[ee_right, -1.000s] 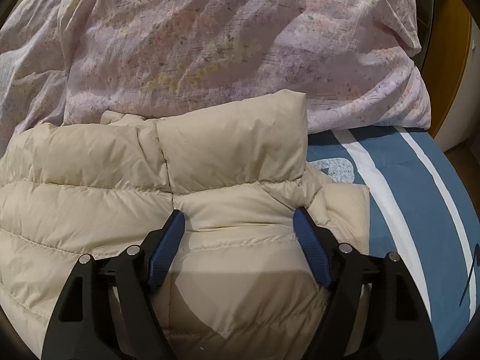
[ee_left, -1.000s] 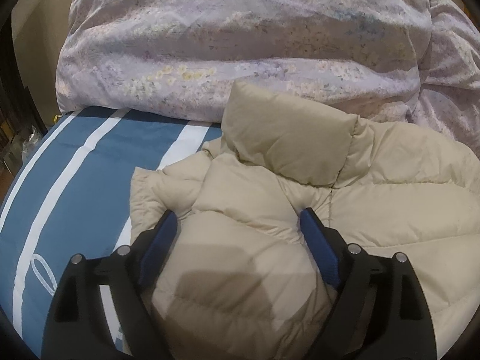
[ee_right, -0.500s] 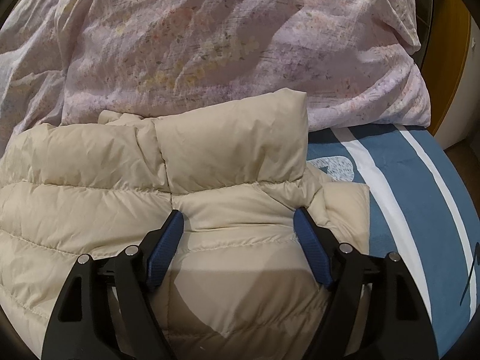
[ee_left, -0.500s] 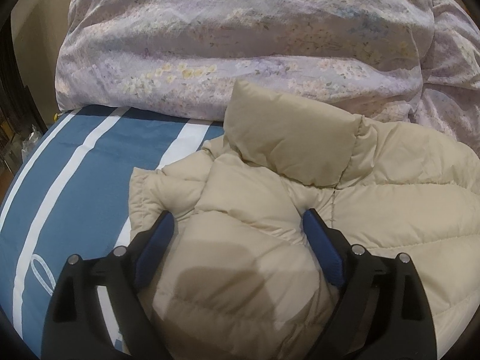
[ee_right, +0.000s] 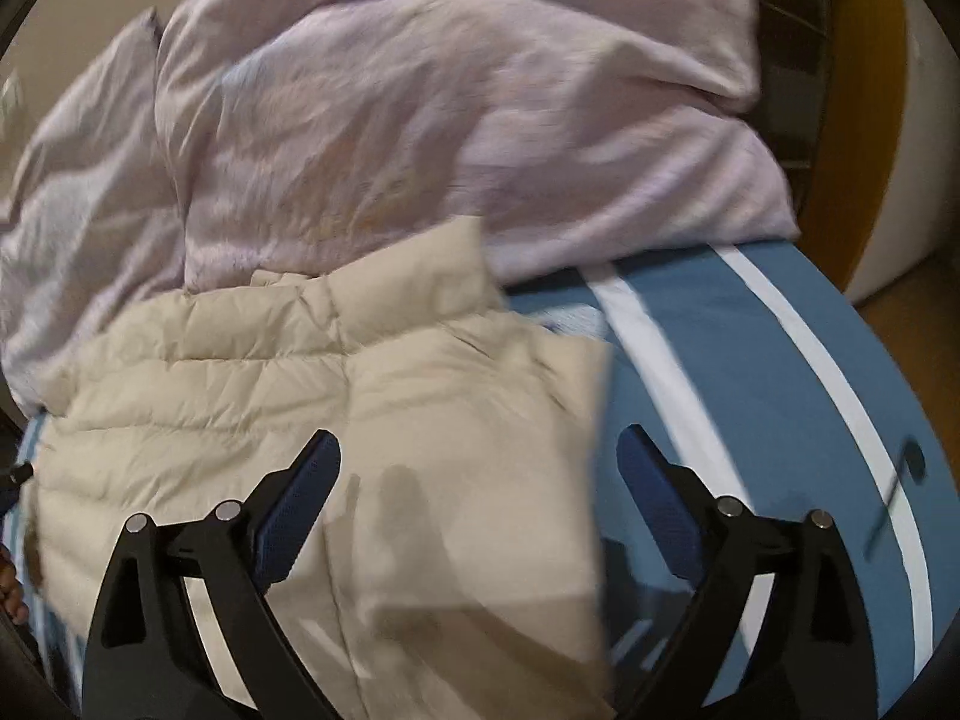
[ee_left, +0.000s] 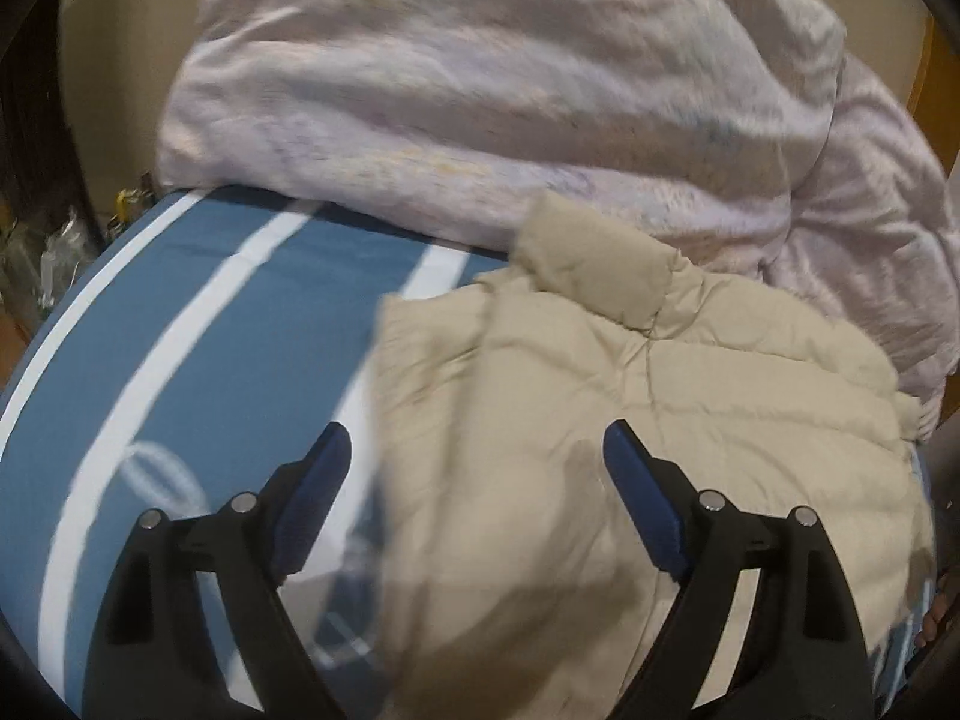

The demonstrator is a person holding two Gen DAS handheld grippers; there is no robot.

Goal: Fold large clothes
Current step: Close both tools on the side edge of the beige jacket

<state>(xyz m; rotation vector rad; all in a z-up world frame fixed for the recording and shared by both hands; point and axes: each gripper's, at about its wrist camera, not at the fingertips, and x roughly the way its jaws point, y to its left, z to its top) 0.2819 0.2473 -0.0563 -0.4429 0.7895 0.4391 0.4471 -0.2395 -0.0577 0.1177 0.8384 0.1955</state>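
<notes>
Both grippers have pulled back and outward since a second ago: before, each pair of blue pads was pressed into the puffy fabric, now they hang clear of it, and both views are smeared with motion blur. From where I'm driving, my left gripper [ee_left: 477, 450] has its jaws spread wide with nothing between them, left pad over the bedsheet and right pad over the jacket. My right gripper [ee_right: 480, 456] is spread the same way, mirrored: left pad over the jacket, right pad over the sheet. Nothing gripped on either side.

Moving outward, the beige puffer jacket [ee_left: 630, 420] lies folded into a compact bundle on the blue sheet with white stripes [ee_left: 198, 324], collar at the far end. Just past the collar sits a bunched-up pale lilac duvet [ee_right: 420, 120], touching the jacket's far edge.
</notes>
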